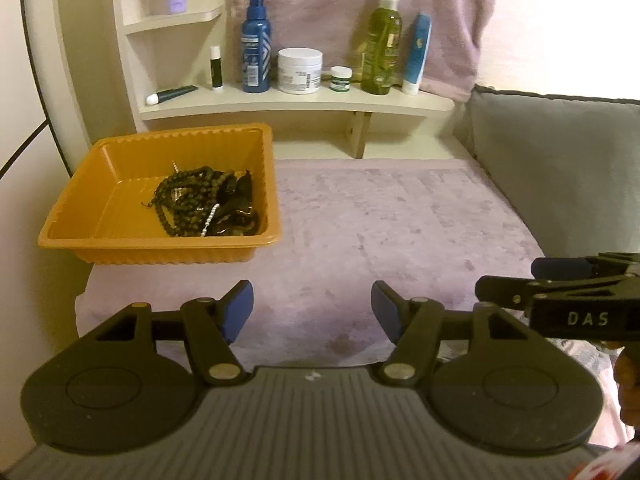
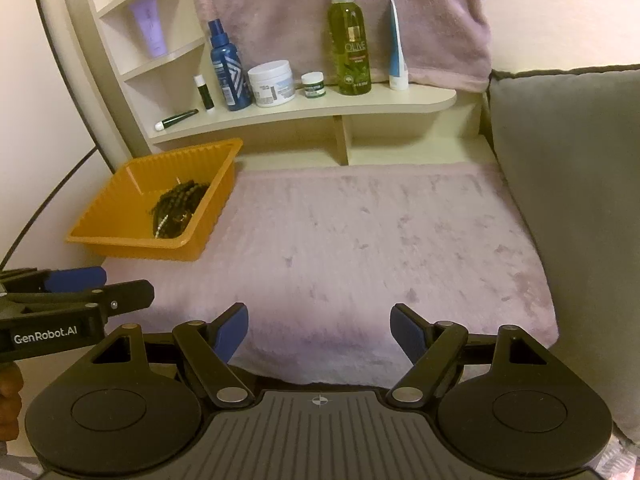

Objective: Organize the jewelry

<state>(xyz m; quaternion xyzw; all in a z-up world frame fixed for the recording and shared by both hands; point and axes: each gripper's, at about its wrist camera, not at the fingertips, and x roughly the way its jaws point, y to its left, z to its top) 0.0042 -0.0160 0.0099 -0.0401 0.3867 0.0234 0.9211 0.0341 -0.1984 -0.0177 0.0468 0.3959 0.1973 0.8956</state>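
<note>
An orange plastic tray (image 1: 100, 184) sits at the left back of a pink plush cloth (image 1: 380, 232). A tangle of dark bead necklaces and other jewelry (image 1: 200, 204) lies in its right front corner. The tray (image 2: 120, 216) and the jewelry (image 2: 176, 208) also show in the right wrist view. My left gripper (image 1: 312, 312) is open and empty, near the front edge of the cloth. My right gripper (image 2: 319, 330) is open and empty, beside the left one. Each gripper shows from the side in the other's view.
A cream shelf (image 1: 296, 104) behind the cloth holds a blue spray bottle (image 1: 255, 44), a white jar (image 1: 300, 70), a small jar (image 1: 341, 79), a green olive bottle (image 1: 380, 48) and tubes. A grey cushion (image 1: 560, 168) stands at the right.
</note>
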